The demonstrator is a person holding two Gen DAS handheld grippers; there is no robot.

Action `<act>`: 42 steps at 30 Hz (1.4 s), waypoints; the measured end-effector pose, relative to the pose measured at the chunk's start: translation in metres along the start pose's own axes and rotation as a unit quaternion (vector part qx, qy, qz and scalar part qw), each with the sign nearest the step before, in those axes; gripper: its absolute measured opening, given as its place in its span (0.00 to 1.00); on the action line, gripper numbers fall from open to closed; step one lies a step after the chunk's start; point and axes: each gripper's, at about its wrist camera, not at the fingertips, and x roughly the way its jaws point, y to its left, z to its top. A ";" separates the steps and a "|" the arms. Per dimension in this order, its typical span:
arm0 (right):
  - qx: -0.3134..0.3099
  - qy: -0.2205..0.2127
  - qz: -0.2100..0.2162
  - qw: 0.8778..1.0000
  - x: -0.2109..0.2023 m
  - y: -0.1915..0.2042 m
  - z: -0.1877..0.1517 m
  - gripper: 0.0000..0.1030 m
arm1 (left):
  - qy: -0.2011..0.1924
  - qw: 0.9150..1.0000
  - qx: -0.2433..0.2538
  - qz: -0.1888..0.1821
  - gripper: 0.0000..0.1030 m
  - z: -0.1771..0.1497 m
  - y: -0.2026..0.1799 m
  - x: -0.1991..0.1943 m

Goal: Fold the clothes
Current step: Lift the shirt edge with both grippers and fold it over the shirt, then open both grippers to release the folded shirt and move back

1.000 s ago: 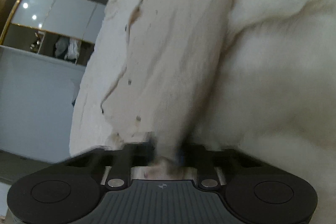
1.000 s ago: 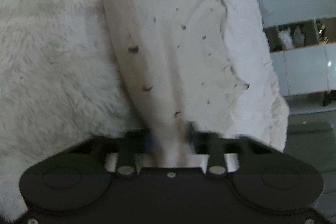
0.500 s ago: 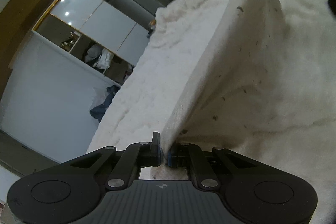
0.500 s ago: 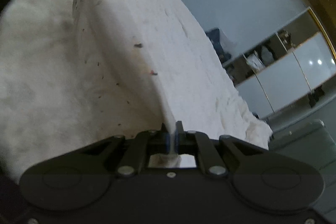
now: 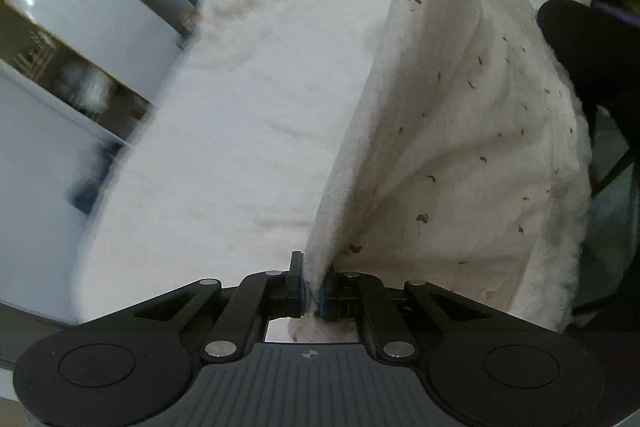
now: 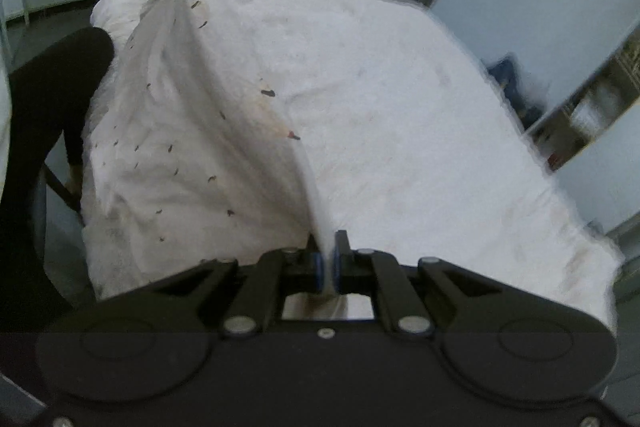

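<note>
Left wrist view then right wrist view: a speckled cream garment lifted by two corners over a fluffy white bed.

Left wrist view: against a second ago, when fabric filled the picture close up, the garment (image 5: 460,115) now hangs stretched away from the camera, with much more of the white bed cover (image 5: 248,131) and the cupboards (image 5: 80,27) beyond it showing. The left gripper (image 5: 314,293) is nearly closed, its blue pads pinching one edge of the garment. A dark sleeve (image 5: 592,51) shows at the right edge. Right wrist view: the same change, the cloth (image 6: 172,131) drawn taut up to the far gripper at top left. The right gripper (image 6: 327,269) is likewise almost closed, clamping the garment's other edge above the bed cover (image 6: 420,115).
</note>
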 end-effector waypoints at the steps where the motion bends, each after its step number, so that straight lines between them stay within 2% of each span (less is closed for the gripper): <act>1: 0.016 0.014 0.013 1.000 0.031 -0.015 -0.005 0.04 | 0.013 1.000 -0.007 -0.023 0.06 0.000 0.013 0.029; 5: 0.088 0.071 0.058 0.992 0.166 -0.072 -0.034 0.04 | 0.080 0.993 -0.026 -0.088 0.06 -0.006 0.050 0.160; 8: 0.140 0.100 0.046 0.984 0.240 -0.104 -0.058 0.04 | 0.112 0.984 -0.058 -0.129 0.06 -0.010 0.083 0.248; 11: 0.169 0.108 0.051 0.978 0.269 -0.121 -0.072 0.05 | 0.119 0.977 -0.076 -0.161 0.08 -0.016 0.102 0.274; 13: 0.168 0.122 0.049 0.977 0.282 -0.124 -0.080 0.07 | 0.125 0.974 -0.079 -0.170 0.18 -0.025 0.110 0.282; 14: 0.166 0.127 0.046 0.977 0.286 -0.125 -0.082 0.13 | 0.127 0.974 -0.081 -0.168 0.23 -0.029 0.111 0.281; 15: 0.161 0.133 0.024 0.978 0.289 -0.125 -0.083 0.15 | 0.128 0.975 -0.083 -0.162 0.34 -0.033 0.114 0.279; 18: 0.151 0.165 -0.101 0.969 0.301 -0.134 -0.089 0.17 | 0.130 0.978 -0.137 -0.088 0.33 -0.056 0.137 0.268; 19: 0.152 0.165 -0.131 0.966 0.298 -0.135 -0.090 0.17 | 0.124 0.978 -0.154 -0.072 0.33 -0.062 0.139 0.260; 20: 0.164 0.147 -0.147 0.964 0.286 -0.131 -0.090 0.17 | 0.117 0.977 -0.171 -0.056 0.33 -0.069 0.141 0.252; 22: 0.185 0.112 -0.152 0.965 0.266 -0.117 -0.085 0.21 | 0.089 0.973 -0.210 -0.035 0.33 -0.081 0.138 0.229; 24: 0.188 0.086 -0.158 0.965 0.250 -0.092 -0.075 0.33 | 0.050 0.969 -0.241 -0.022 0.35 -0.089 0.123 0.198; 26: 0.188 0.063 -0.165 0.966 0.235 -0.065 -0.063 0.33 | -0.001 0.965 -0.262 -0.009 0.37 -0.092 0.091 0.166; 28: 0.198 0.032 -0.161 0.966 0.226 -0.022 -0.044 0.33 | -0.052 0.959 -0.277 -0.003 0.45 -0.086 0.047 0.142; 30: 0.214 0.014 -0.156 0.964 0.230 0.002 -0.024 0.30 | -0.075 0.951 -0.300 0.008 0.54 -0.079 0.019 0.133; 32: 0.245 -0.005 -0.145 0.959 0.241 0.047 0.000 0.29 | -0.093 0.935 -0.341 0.016 0.54 -0.067 -0.014 0.133; 33: 0.252 -0.010 -0.139 0.958 0.241 0.058 0.004 0.25 | -0.102 0.931 -0.351 0.009 0.54 -0.061 -0.026 0.135; 34: 0.278 -0.025 -0.123 0.952 0.246 0.085 0.014 0.24 | -0.114 0.926 -0.360 0.001 0.54 -0.055 -0.040 0.135; 35: 0.310 -0.041 -0.105 0.944 0.251 0.115 0.023 0.23 | -0.126 0.928 -0.352 -0.010 0.54 -0.042 -0.067 0.136; 37: 0.319 -0.046 -0.098 0.942 0.254 0.140 0.027 0.23 | -0.106 0.945 -0.309 -0.004 0.54 -0.023 -0.110 0.140; 39: 0.320 -0.039 -0.101 0.941 0.261 0.176 0.030 0.22 | -0.080 0.954 -0.289 0.002 0.53 -0.018 -0.129 0.147; 40: 0.319 -0.029 -0.104 0.941 0.265 0.192 0.024 0.22 | -0.060 0.953 -0.298 0.011 0.53 -0.023 -0.141 0.152; 42: 0.319 -0.013 -0.109 0.942 0.271 0.219 0.014 0.22 | -0.043 0.942 -0.333 0.015 0.53 -0.034 -0.150 0.157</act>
